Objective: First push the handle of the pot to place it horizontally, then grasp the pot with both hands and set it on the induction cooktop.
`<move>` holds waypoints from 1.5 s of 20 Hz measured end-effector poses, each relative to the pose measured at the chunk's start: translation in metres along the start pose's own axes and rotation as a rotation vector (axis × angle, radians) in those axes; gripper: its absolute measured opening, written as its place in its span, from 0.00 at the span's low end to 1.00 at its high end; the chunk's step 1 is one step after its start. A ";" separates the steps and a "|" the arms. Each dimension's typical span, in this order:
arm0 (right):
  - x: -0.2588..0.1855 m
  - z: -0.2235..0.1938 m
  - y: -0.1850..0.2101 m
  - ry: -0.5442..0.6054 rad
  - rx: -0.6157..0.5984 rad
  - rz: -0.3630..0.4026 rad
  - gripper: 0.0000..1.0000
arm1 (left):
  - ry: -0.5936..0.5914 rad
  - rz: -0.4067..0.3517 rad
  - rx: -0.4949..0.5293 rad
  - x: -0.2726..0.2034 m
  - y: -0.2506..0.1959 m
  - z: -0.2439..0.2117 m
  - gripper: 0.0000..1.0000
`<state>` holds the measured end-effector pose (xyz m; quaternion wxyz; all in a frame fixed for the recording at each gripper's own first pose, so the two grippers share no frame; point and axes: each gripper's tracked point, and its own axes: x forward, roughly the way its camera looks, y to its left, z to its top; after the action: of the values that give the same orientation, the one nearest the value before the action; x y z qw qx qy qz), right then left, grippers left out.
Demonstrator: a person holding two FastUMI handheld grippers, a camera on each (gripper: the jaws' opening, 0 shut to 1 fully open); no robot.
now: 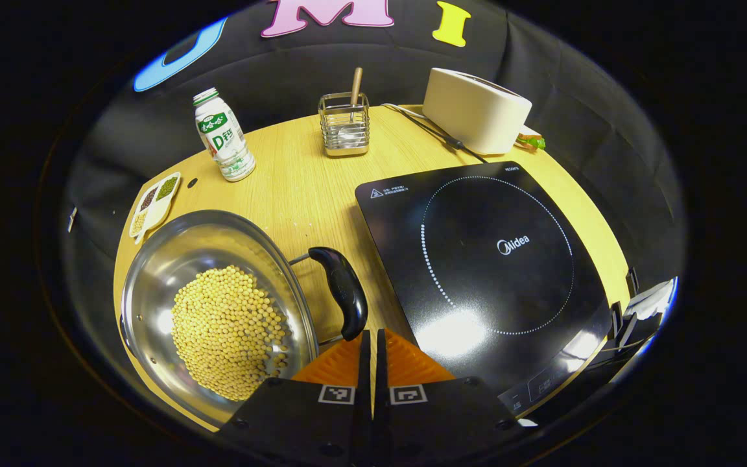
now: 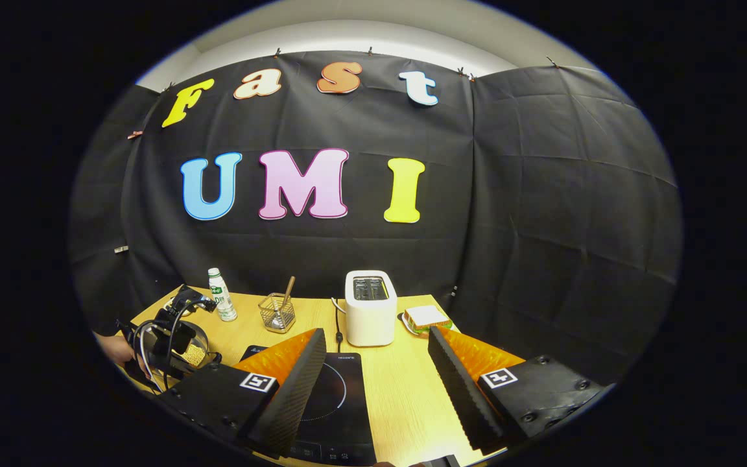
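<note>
A steel pot (image 1: 153,279) holding yellow beans sits at the table's near left in the left gripper view. Its black handle (image 1: 344,292) juts from the pot's right side on wire arms. My left gripper (image 1: 371,337) is shut with nothing between its fingers, and its tips are right against the handle's near end. The black induction cooktop (image 1: 490,259) lies to the right of the pot. In the right gripper view my right gripper (image 2: 373,363) is open and held above the cooktop (image 2: 338,395). Far off at the left are the pot (image 2: 195,355) and the left gripper (image 2: 169,334).
At the back of the table stand a drink bottle (image 1: 224,136), a wire holder (image 1: 345,126) with a wooden utensil, and a white toaster (image 1: 477,110) with its cord. A sandwich (image 2: 426,318) lies beside the toaster. A small divided dish (image 1: 154,204) sits behind the pot.
</note>
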<state>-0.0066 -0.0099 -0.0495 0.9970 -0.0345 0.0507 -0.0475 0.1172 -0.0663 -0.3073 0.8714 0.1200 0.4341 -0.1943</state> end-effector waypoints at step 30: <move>-0.003 -0.065 0.244 0.275 0.013 0.344 0.99 | -0.524 0.152 -0.380 -0.192 0.180 -0.104 0.92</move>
<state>0.0056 0.2284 -0.1313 0.9743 -0.0123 0.1910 0.1188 0.0177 0.1794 -0.2073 0.9723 -0.0668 0.2136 -0.0683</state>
